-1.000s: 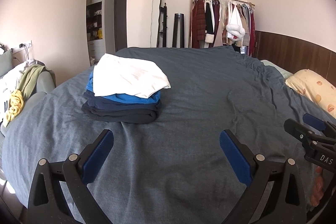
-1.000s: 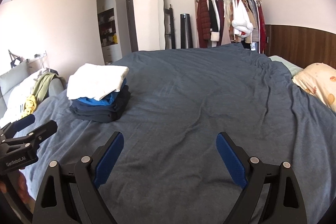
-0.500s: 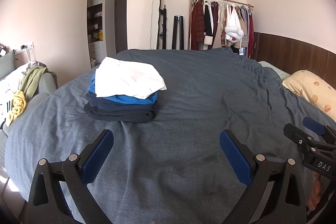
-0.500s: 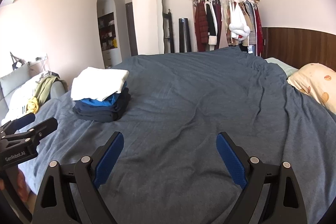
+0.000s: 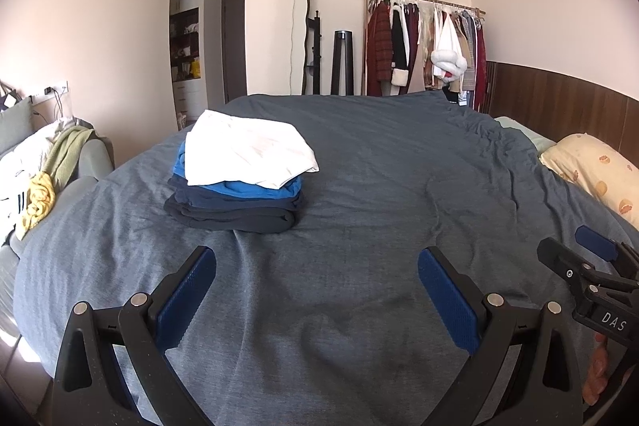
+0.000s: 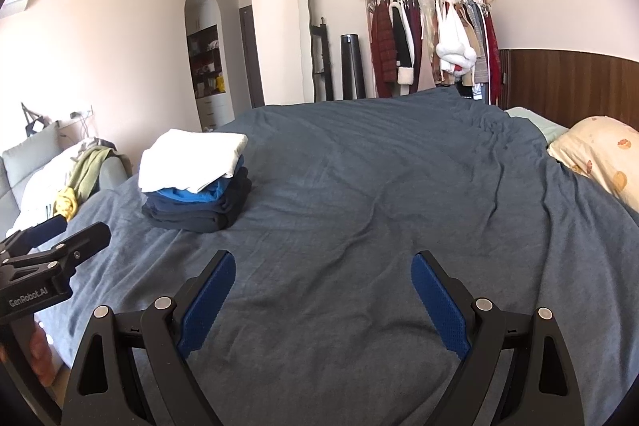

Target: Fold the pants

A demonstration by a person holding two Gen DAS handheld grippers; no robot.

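A stack of folded garments (image 5: pixel 235 182) lies on the left part of the grey-blue bedspread (image 5: pixel 379 186): dark navy pieces at the bottom, a blue one, a white one on top. It also shows in the right wrist view (image 6: pixel 197 182). My left gripper (image 5: pixel 317 290) is open and empty above the near bedspread, in front of the stack. My right gripper (image 6: pixel 321 292) is open and empty, to the right of the stack. Each gripper shows at the edge of the other's view (image 5: pixel 591 274) (image 6: pixel 52 250).
A patterned yellow pillow (image 5: pixel 595 174) lies at the right by the wooden headboard. A sofa with loose green and yellow clothes (image 5: pixel 44 178) stands left of the bed. A clothes rack (image 5: pixel 423 50) and a mirror stand at the far wall.
Both grippers have drawn back and risen a little from the bed; the stack looks slightly farther away. Both stay open and empty.
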